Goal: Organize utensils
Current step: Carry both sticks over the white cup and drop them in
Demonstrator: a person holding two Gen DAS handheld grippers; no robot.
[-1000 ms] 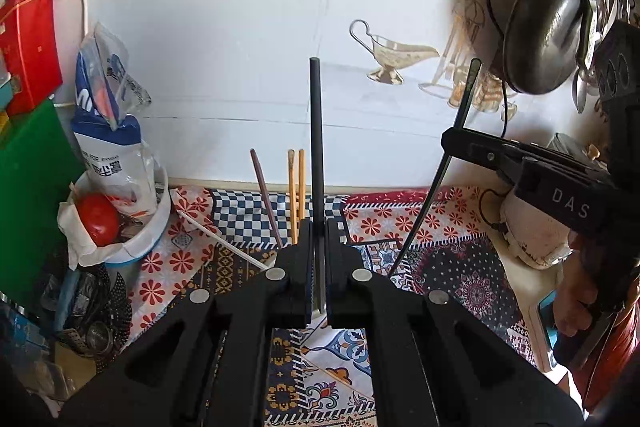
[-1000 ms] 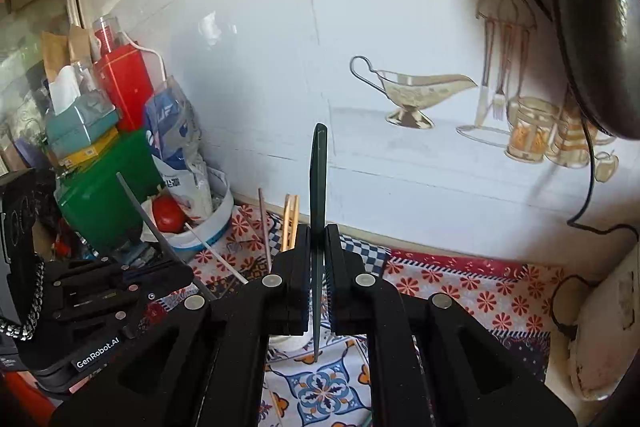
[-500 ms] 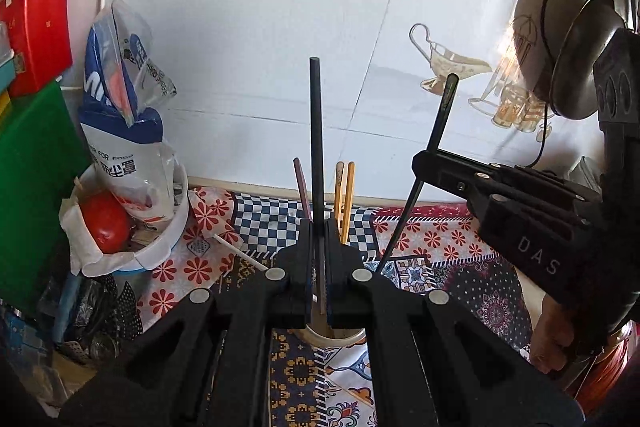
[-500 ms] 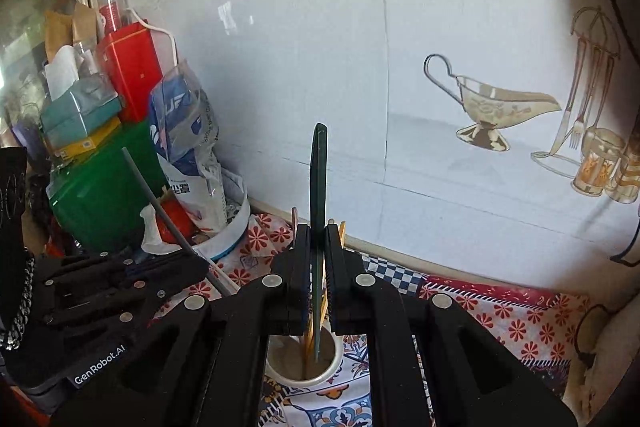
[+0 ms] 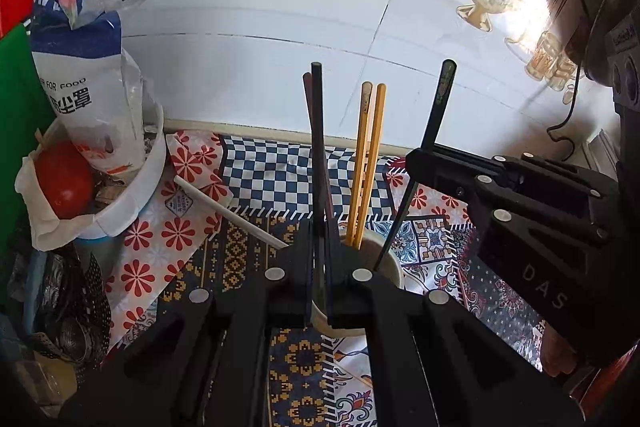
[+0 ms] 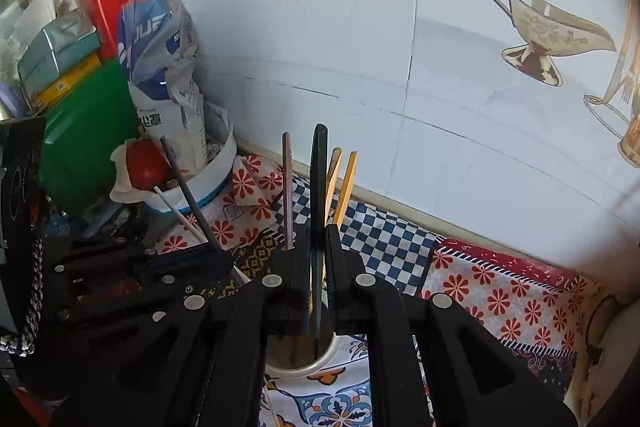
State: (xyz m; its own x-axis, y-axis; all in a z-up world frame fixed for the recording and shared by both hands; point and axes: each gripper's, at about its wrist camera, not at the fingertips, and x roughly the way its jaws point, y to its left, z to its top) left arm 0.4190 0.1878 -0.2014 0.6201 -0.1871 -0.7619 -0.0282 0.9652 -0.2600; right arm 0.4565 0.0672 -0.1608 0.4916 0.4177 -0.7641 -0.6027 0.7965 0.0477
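Note:
My left gripper (image 5: 318,239) is shut on a black chopstick (image 5: 317,131) that stands upright, its lower end at the mouth of a white paper cup (image 5: 394,269). The cup holds two yellow chopsticks (image 5: 366,163) and a mauve one. To the right, my right gripper (image 5: 416,167) is shut on a dark green chopstick (image 5: 438,107) that slants down into the cup. In the right wrist view, the right gripper (image 6: 318,239) grips the green chopstick (image 6: 319,179) over the cup (image 6: 332,355); the left gripper (image 6: 224,259) with its black chopstick (image 6: 182,183) is at the left.
A white chopstick (image 5: 228,211) lies on the patterned cloth (image 5: 172,239). A white bowl (image 5: 136,199) with a red tomato (image 5: 66,179) and a plastic bag stands at the left by a green board (image 6: 84,139). The tiled wall is close behind; a dark pan and cable hang at the right.
Both grippers have come down and closer to the cup with their chopsticks. The chopsticks' lower ends now reach the cup's mouth. Both grips are unchanged.

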